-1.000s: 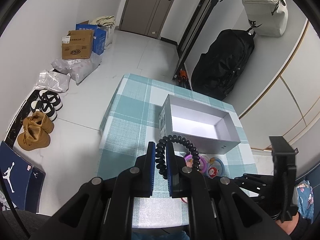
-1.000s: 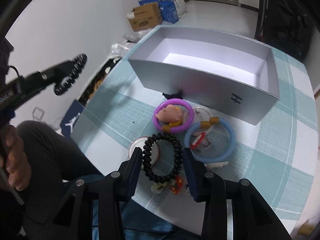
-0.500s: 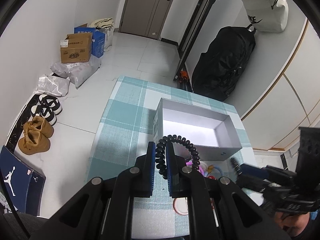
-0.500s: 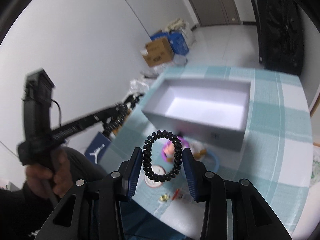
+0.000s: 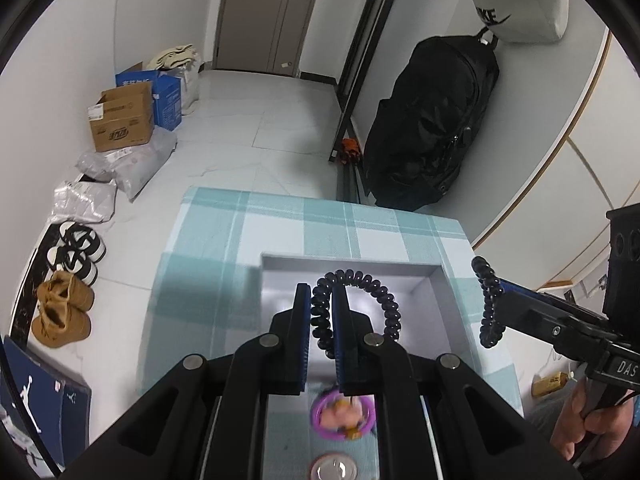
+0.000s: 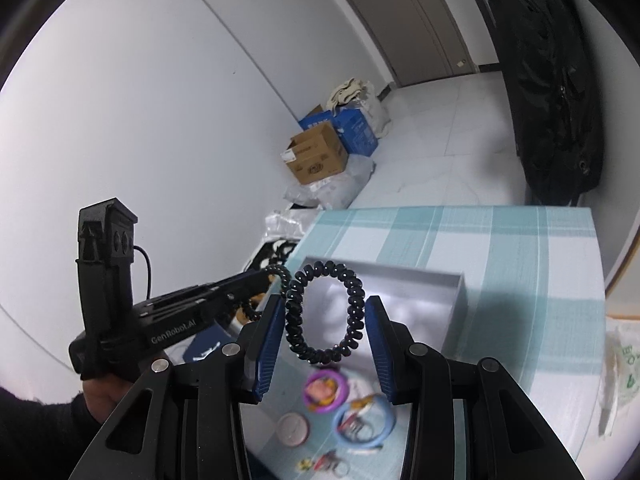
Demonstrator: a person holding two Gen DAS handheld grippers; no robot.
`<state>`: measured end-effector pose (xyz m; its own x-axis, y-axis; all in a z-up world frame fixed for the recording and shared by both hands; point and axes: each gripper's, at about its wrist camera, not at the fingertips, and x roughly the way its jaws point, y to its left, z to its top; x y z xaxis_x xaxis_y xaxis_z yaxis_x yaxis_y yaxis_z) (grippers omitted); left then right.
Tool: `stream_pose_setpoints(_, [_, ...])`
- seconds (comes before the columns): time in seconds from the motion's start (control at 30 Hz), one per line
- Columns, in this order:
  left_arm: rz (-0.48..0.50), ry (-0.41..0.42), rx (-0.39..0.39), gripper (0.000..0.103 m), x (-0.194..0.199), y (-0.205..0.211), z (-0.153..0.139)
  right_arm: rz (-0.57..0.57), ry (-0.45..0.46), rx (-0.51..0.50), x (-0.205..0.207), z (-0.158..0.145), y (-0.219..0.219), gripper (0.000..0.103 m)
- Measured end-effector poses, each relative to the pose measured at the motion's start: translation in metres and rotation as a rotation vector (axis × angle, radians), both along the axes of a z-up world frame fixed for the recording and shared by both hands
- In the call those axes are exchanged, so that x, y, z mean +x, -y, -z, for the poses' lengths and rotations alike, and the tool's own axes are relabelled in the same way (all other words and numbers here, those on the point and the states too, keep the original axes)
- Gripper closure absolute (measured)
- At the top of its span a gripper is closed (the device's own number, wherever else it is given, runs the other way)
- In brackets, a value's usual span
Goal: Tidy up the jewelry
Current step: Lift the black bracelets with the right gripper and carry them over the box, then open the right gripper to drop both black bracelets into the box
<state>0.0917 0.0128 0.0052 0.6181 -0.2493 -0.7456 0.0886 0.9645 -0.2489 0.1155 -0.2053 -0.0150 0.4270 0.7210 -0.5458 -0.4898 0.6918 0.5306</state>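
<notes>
My left gripper [image 5: 321,320] is shut on a black spiral hair tie [image 5: 384,300] and holds it above the open grey box [image 5: 438,308]. My right gripper [image 6: 325,330] is shut on a second black spiral hair tie [image 6: 352,304], stretched between its fingers, also above the box [image 6: 420,292]. The right gripper shows in the left wrist view [image 5: 490,308], the left gripper in the right wrist view [image 6: 276,276]. On the checked tablecloth [image 6: 520,240] below lie a purple ring with a pink charm [image 6: 324,390], a blue ring [image 6: 364,420] and a white disc [image 6: 294,428].
Small charms [image 6: 324,462] lie near the table's front edge. On the floor are cardboard boxes [image 5: 122,120], plastic bags [image 5: 128,160] and shoes [image 5: 64,312]. A black bag [image 5: 432,120] leans on the wall behind the table.
Both grippers have risen and moved forward with their hair ties, from over the loose jewelry to over the box. They have come closer together.
</notes>
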Motion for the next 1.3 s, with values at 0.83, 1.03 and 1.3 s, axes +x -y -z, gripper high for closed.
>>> stream_pose_setpoints(0.83, [0.063,-0.104,-0.055,0.085,0.044,0.014,0.033,-0.056,-0.038,-0.159,0.045,0.051,-0.031,0.042])
stream_pose_setpoints(1.03, [0.058,-0.093,-0.065,0.077,0.040,0.010,0.030,-0.042,0.018,-0.145,0.036,0.043,-0.024,0.031])
stream_pose_setpoints(1.3, [0.032,-0.022,0.019,0.074,0.021,0.013,0.015,-0.004,0.112,-0.125,0.012,0.026,-0.019,0.020])
